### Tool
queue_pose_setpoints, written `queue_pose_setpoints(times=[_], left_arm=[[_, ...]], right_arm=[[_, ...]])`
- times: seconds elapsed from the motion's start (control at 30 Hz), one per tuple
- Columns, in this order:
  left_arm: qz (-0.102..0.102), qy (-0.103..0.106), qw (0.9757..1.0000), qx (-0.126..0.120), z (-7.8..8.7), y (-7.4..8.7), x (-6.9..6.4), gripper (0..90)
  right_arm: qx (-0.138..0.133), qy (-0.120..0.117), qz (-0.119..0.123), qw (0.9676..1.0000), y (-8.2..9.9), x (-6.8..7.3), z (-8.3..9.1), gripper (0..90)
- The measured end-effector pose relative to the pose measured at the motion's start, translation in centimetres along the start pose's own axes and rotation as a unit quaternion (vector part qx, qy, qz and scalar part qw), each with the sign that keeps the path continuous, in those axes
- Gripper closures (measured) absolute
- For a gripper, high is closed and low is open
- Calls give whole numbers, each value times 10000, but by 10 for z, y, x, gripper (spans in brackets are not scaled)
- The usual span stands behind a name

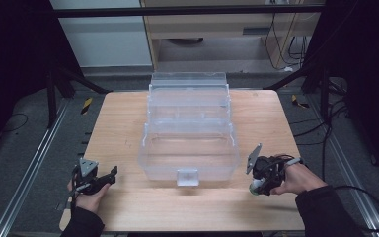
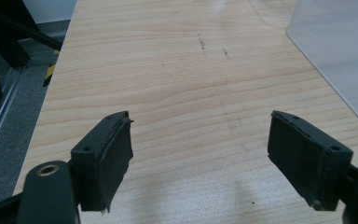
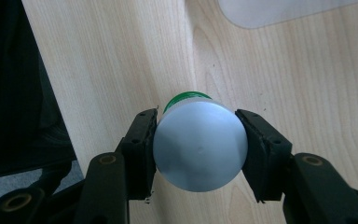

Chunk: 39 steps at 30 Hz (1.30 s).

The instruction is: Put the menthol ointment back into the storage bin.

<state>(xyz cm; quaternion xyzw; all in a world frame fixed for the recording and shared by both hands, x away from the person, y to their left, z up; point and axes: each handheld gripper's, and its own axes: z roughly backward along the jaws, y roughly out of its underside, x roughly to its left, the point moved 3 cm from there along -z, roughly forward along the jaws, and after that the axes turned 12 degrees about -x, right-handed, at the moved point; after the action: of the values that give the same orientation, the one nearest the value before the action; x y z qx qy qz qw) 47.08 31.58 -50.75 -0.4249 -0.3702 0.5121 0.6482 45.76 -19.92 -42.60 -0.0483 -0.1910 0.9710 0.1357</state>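
A clear plastic tiered box [image 1: 189, 129] stands open in the middle of the wooden table [image 1: 118, 128], its trays stepped back and a latch at its front. At the front right my right gripper [image 1: 257, 183] is shut on a small white bottle with a green band [image 3: 199, 145]; both pads press its round sides, and its flat end faces the camera. The bottle [image 1: 254, 187] sits low over the table, right of the box's front corner. My left gripper [image 2: 200, 158] stands open over bare wood at the front left [image 1: 109, 176], nothing between its pads.
A corner of the clear box [image 2: 340, 51] shows at the right of the left gripper view. Metal rails [image 1: 29, 168] run along both sides of the table. Cables [image 1: 325, 128] lie on the grey floor at the right.
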Motion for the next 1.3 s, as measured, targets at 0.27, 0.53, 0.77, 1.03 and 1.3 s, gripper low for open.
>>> queue_pose_setpoints(times=[0.27,0.53,0.77,1.03,1.3], left_arm=[[32,9,10000,23,-1,1,-1,210],[22,26,10000,36,-2,1,-1,213],[13,50,10000,26,-2,1,-1,213],[4,58,10000,0,-1,0,-1,214],[-14,73,10000,21,-1,1,-2,214]], right_arm=[[-49,38,36,10000,-11,-3,13,503],[-115,53,59,9999,-24,-6,28,503],[-146,108,152,9997,-32,-9,34,503],[-176,106,187,9996,-40,-9,37,503],[-198,121,194,9995,-49,-14,45,503]])
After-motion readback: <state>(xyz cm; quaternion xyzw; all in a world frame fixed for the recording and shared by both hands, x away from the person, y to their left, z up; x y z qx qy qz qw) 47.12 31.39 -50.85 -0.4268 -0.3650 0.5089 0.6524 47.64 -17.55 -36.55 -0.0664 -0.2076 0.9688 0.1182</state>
